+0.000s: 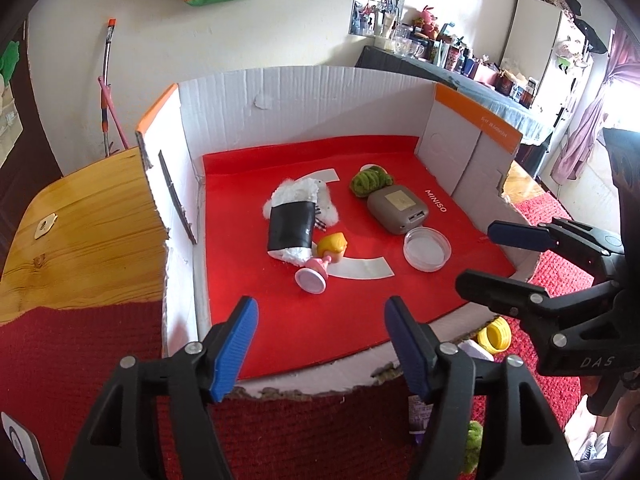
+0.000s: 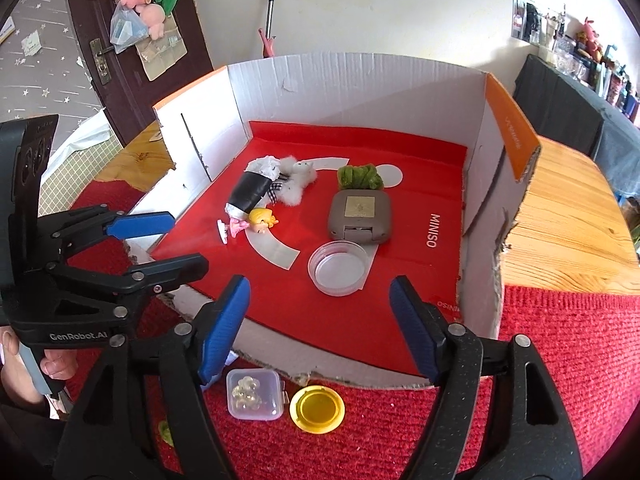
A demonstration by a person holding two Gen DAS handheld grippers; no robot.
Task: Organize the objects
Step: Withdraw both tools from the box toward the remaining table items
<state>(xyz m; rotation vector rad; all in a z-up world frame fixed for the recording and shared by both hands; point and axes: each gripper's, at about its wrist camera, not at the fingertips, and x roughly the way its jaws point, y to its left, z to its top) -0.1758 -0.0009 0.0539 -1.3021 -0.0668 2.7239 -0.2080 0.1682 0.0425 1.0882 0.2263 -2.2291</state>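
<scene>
Before white cardboard box (image 2: 360,92): left tool (image 1: 320,344), right tool (image 2: 320,328) wide open, empty. Risk: round clear plastic dish (image 2: 338,267) slips from blue pads.

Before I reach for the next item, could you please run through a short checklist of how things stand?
1. Left gripper open and holding nothing: ok.
2. Right gripper open and holding nothing: ok.
3. Items left outside the box: yellow lid and clear case on the red mat: ok.
4. Path down to the yellow lid unobstructed: ok.
5. Free floor in the box near the clear dish: ok.
6. Case latch shut: cannot tell.
</scene>
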